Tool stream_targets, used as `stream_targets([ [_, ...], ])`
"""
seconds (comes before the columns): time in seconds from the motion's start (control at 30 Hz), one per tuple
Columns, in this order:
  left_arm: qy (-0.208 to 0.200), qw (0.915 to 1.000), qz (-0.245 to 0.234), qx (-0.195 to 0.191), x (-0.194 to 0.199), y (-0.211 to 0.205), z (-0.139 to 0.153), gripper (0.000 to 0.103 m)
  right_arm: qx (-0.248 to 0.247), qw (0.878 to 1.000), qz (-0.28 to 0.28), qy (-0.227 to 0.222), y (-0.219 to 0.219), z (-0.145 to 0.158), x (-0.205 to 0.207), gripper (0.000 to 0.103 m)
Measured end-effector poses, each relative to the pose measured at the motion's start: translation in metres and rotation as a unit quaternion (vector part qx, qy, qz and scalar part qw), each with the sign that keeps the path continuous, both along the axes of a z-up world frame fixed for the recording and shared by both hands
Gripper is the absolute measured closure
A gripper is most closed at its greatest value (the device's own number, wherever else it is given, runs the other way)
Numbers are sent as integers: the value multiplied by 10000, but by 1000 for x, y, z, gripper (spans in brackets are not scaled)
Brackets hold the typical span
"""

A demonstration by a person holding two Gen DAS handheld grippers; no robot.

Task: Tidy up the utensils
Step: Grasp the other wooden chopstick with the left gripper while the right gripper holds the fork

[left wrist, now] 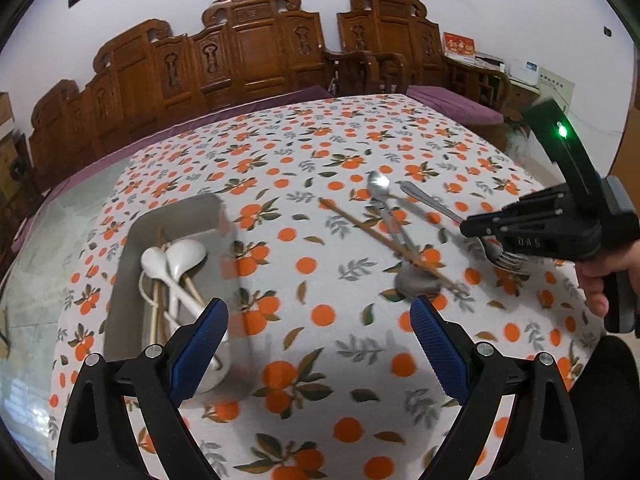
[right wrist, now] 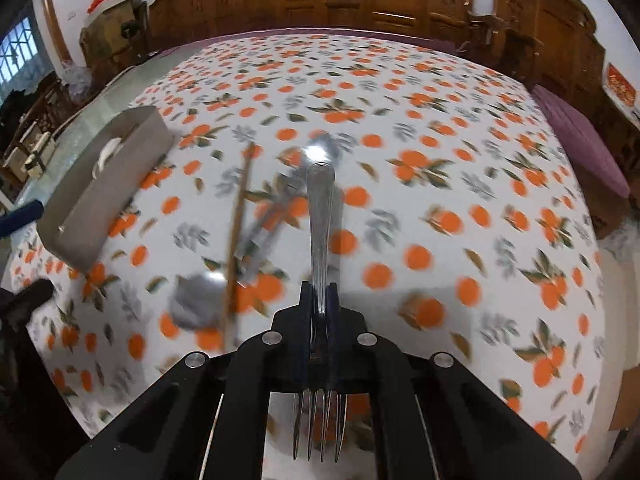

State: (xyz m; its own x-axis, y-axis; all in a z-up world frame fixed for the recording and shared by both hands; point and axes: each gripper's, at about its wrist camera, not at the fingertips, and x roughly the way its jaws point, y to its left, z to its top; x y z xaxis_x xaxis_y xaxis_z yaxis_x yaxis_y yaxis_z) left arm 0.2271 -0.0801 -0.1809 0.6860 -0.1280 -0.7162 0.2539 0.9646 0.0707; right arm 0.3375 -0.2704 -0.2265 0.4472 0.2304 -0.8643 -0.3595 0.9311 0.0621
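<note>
My right gripper [right wrist: 320,300] is shut on a metal fork [right wrist: 320,216]; its handle points away and its tines point back at the camera. In the left wrist view the right gripper [left wrist: 466,227] holds the fork [left wrist: 428,200] above the cloth at the right. My left gripper [left wrist: 320,336] is open and empty, just right of a grey tray [left wrist: 120,312] that holds white ceramic spoons [left wrist: 176,264] and chopsticks. A wooden chopstick [left wrist: 384,240] and two metal spoons [left wrist: 384,196] [left wrist: 416,284] lie on the cloth.
The table [left wrist: 312,360] has a white cloth with an orange-fruit print. Carved wooden chairs [left wrist: 256,52] and purple cushions [left wrist: 452,104] stand behind it. The tray [right wrist: 104,184] sits at the left in the right wrist view.
</note>
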Motion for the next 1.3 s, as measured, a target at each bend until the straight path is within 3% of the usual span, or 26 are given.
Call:
stream_targets([
  [0.2, -27, 9996, -93, 267, 9, -24, -4, 14, -31, 9998, -166, 114, -30, -16, -12, 95],
  [0.4, 417, 9991, 69, 22, 38, -42, -23, 16, -27, 9998, -162, 58, -35, -22, -18, 95],
  [0.6, 864, 9960, 188, -124, 68, -57, -42, 28, -18, 10000, -71, -3, -36, -23, -20, 95],
  [0.8, 1330, 9883, 429, -606, 100, -59, -52, 44, -10, 10000, -49, -27, -36, -23, -20, 95],
  [0.9, 1547, 9826, 544, -877, 110, -60, -56, 57, -7, 10000, -65, -38, -37, -23, -20, 95],
  [1.07, 1799, 9762, 749, -948, 121, -65, -65, 69, 11, 10000, -67, -37, -36, -23, -20, 95],
  [1.2, 1778, 9779, 821, -730, 125, -73, -66, 78, 10, 10000, -77, -38, -36, -23, -20, 95],
  [1.3, 1854, 9756, 844, -823, 126, -73, -65, 91, 7, 10000, -71, -41, -36, -23, -20, 95],
])
